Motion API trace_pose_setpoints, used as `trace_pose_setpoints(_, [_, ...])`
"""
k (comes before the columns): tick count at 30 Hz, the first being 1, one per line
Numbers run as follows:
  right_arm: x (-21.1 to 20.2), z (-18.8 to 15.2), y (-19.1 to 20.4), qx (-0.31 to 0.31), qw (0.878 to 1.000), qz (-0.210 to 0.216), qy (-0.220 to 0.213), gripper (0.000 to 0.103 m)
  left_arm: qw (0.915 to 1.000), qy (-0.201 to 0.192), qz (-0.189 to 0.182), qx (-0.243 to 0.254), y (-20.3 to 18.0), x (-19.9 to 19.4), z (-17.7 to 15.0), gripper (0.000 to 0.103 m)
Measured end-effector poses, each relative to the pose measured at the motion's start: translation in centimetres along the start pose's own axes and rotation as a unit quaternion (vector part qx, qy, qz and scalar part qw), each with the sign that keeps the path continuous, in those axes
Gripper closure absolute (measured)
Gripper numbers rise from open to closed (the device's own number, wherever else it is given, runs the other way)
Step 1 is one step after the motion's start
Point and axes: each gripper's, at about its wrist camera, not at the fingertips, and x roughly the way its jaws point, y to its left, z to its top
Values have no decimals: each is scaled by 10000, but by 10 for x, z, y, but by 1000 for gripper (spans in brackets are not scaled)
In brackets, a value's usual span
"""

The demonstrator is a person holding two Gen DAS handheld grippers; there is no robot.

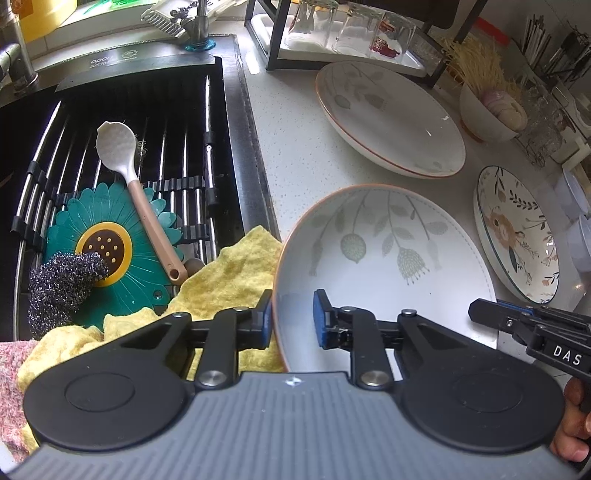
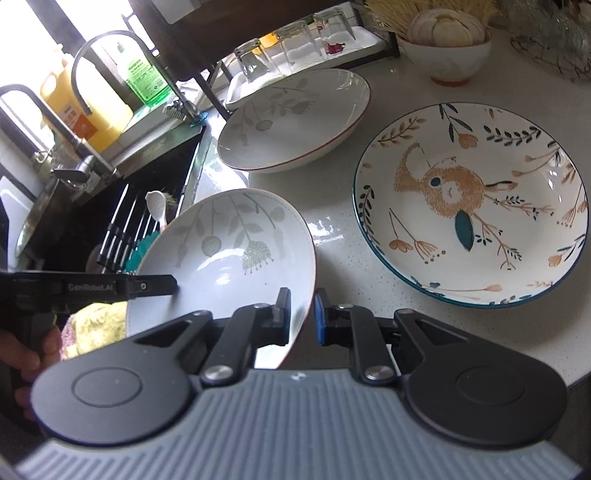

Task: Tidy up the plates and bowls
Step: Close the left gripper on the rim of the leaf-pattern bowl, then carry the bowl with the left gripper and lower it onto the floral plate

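A white plate with grey leaf print is held tilted between both grippers. My left gripper straddles its left rim, with a gap left at the inner pad. My right gripper straddles its right rim, also with a small gap. A second leaf-print plate lies on the counter behind. A floral plate with a blue rim lies to the right.
A sink on the left holds a rack, a spoon, a green flower mat, a steel scourer and a yellow cloth. A bowl with garlic and a rack of upturned glasses stand at the back.
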Motion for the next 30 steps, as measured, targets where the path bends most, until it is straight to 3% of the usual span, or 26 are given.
trace_pose_setpoints(7, [-8, 10, 5, -141, 9998, 49, -98, 87, 9999, 54, -121, 50, 5, -8, 4, 81])
trace_pose_setpoints(14, [-25, 24, 6, -115, 9994, 114, -305, 87, 9987, 7, -501, -23, 7, -26, 18, 81])
trace_pose_setpoints(30, [-77, 51, -29, -45, 9963, -98, -850, 87, 9954, -267, -922, 2, -56, -52, 57, 81])
